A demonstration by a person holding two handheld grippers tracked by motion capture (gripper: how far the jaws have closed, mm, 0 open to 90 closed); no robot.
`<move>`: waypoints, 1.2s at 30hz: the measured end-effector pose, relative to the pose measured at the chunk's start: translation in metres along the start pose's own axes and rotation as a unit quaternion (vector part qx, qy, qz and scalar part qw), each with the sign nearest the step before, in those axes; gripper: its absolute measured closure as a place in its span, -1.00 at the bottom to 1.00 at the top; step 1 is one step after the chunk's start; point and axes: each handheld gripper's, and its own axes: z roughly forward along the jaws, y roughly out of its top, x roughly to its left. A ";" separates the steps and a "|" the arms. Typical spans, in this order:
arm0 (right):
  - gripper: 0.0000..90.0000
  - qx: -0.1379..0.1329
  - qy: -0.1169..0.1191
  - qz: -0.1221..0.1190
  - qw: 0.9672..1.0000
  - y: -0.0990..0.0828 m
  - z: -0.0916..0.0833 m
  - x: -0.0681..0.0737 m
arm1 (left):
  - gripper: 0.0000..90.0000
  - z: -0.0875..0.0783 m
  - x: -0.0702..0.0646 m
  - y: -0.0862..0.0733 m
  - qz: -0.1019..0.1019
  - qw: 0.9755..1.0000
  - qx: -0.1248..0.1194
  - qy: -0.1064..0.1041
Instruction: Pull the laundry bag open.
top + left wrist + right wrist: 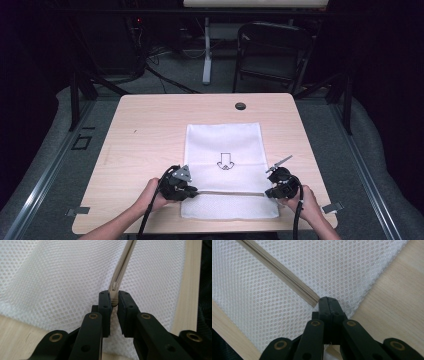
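Zipper detail blurs from above, a thin beige line [230, 193] across the white mesh laundry bag [223, 145]. Left gripper [113, 298] pinches the small beige zipper pull [114, 290], jaws narrow. Right gripper [327, 302] is clamped tight on the bag's edge fabric at the zipper's end. Bag lies flat on the pale wooden table [145, 135]; a dark folding chair [272, 50] stands behind on grey carpet.

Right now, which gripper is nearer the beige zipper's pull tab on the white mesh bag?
Left. The left gripper is shut on the pull tab at the zipper's left end; the right gripper pinches the white mesh bag at the zipper's opposite end.
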 end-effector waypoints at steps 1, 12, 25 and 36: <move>1.00 0.000 0.000 0.000 1.000 0.000 0.000 0.000 | 0.81 0.000 0.000 -0.001 -0.002 1.000 0.002 0.001; 1.00 -0.009 0.006 0.006 1.000 -0.001 0.001 -0.002 | 0.81 -0.009 0.004 -0.009 -0.013 1.000 0.000 0.010; 1.00 0.013 0.004 -0.007 1.000 0.001 -0.002 -0.004 | 0.81 -0.012 0.003 -0.012 -0.014 1.000 -0.002 0.008; 1.00 0.018 0.002 -0.003 1.000 0.001 -0.003 -0.003 | 0.81 -0.017 0.006 -0.019 -0.012 1.000 -0.002 0.007</move>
